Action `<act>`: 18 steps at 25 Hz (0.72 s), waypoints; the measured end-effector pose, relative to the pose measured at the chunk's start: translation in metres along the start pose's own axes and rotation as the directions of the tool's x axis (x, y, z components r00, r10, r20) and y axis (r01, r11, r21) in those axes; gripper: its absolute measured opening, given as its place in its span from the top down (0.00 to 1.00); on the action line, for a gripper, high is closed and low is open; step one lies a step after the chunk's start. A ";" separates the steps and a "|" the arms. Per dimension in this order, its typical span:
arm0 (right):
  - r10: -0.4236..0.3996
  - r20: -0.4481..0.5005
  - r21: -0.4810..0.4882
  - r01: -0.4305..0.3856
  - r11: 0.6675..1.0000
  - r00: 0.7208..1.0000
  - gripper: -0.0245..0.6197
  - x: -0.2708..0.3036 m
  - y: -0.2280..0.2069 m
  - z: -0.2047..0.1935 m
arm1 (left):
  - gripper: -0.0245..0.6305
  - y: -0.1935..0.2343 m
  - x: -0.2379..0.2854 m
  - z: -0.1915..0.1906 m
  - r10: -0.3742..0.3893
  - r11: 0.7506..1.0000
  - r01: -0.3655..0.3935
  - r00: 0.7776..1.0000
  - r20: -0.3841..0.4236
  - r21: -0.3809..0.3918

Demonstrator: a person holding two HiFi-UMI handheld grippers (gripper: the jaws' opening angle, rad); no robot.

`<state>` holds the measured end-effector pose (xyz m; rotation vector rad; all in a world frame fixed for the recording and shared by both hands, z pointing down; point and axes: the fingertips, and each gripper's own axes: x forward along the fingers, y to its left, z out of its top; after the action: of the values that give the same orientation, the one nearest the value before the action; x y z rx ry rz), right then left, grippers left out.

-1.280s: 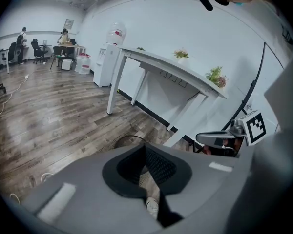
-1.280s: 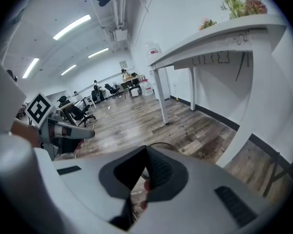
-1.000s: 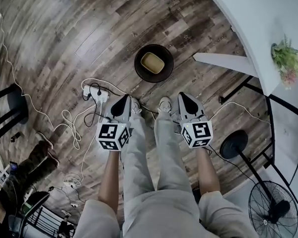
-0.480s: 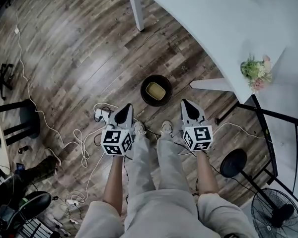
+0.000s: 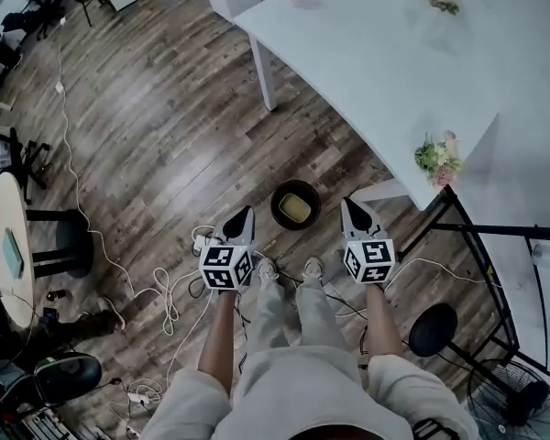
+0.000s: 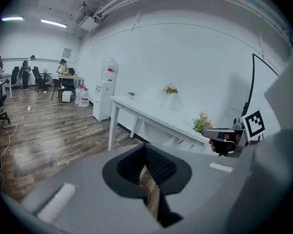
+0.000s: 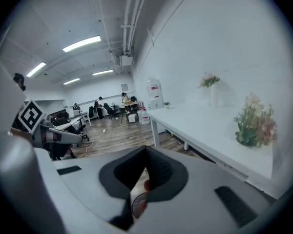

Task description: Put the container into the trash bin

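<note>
Legs (image 5: pixel 289 324) and shoes (image 5: pixel 268 269) fill the bottom of the head view, with the left gripper (image 5: pixel 247 212) and right gripper (image 5: pixel 348 203) held out side by side above them. Compared with a second ago both stand higher off the floor (image 5: pixel 165 126), which looks farther away, and much more of the room shows. Each gripper's jaws are pressed together with nothing pinched; only a thin slit of floor shows between them. In the right gripper view a rounded reddish shape (image 7: pixel 136 204) in that slit is too blurred to name. Just beyond the jaw tips, between them, the trash bin (image 5: pixel 276 207) stands on the floor as before, the container (image 5: pixel 296 208) lying inside. Farther off, the white desk (image 5: pixel 367 53) carries flowers (image 5: pixel 437 157); its right end runs out of frame.
</note>
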<state>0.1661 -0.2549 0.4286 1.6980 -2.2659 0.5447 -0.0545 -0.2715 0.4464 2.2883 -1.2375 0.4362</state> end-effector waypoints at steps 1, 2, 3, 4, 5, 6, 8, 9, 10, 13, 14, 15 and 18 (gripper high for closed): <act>-0.004 0.007 -0.002 0.004 1.000 1.000 0.94 -0.005 0.000 0.007 | 0.95 -0.002 -0.004 0.007 -0.001 1.000 0.001 1.000 0.005 0.004; -0.007 0.014 -0.004 0.007 1.000 1.000 0.94 -0.009 0.000 0.014 | 0.95 -0.005 -0.008 0.015 -0.002 1.000 0.002 1.000 0.012 0.008; -0.011 0.021 -0.006 0.011 1.000 1.000 0.94 -0.014 0.000 0.021 | 0.95 -0.006 -0.012 0.022 -0.002 1.000 0.002 1.000 0.019 0.012; -0.014 0.028 -0.007 0.014 1.000 1.000 0.94 -0.017 0.000 0.028 | 0.95 -0.008 -0.016 0.030 -0.002 1.000 0.002 1.000 0.027 0.017; -0.017 0.035 -0.007 0.017 1.000 0.999 0.94 -0.021 0.000 0.035 | 0.95 -0.009 -0.019 0.038 -0.003 1.000 0.002 0.999 0.036 0.022; -0.020 0.042 -0.007 0.020 1.000 0.999 0.94 -0.024 0.000 0.042 | 0.95 -0.010 -0.022 0.045 -0.003 1.000 0.002 0.999 0.044 0.027; -0.026 0.051 -0.009 0.026 1.000 0.998 0.94 -0.031 -0.001 0.052 | 0.95 -0.011 -0.029 0.059 0.000 0.999 -0.002 0.998 0.059 0.033; -0.029 0.053 -0.011 0.030 1.000 0.998 0.94 -0.036 -0.001 0.056 | 0.95 -0.012 -0.032 0.064 0.003 0.999 -0.005 0.998 0.065 0.035; -0.033 0.056 -0.013 0.033 0.999 0.998 0.94 -0.040 -0.002 0.060 | 0.95 -0.013 -0.036 0.069 0.005 0.999 -0.007 0.997 0.071 0.037; -0.045 0.068 -0.019 0.046 0.999 0.997 0.94 -0.050 -0.007 0.072 | 0.95 -0.015 -0.044 0.082 0.007 0.999 -0.012 0.997 0.080 0.053; -0.049 0.073 -0.021 0.051 0.998 0.996 0.94 -0.054 -0.010 0.077 | 0.95 -0.015 -0.046 0.086 0.009 0.998 -0.013 0.996 0.083 0.055; -0.053 0.076 -0.024 0.055 0.998 0.996 0.94 -0.058 -0.013 0.081 | 0.95 -0.017 -0.049 0.090 0.010 0.998 -0.015 0.996 0.087 0.056; -0.066 0.080 -0.027 0.068 0.997 0.995 0.94 -0.074 -0.015 0.086 | 0.95 -0.021 -0.060 0.094 0.011 0.998 -0.017 0.995 0.099 0.055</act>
<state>0.2034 -0.2325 0.3223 1.8038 -2.2493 0.4339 -0.0649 -0.2737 0.3328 2.3749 -1.3053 0.3713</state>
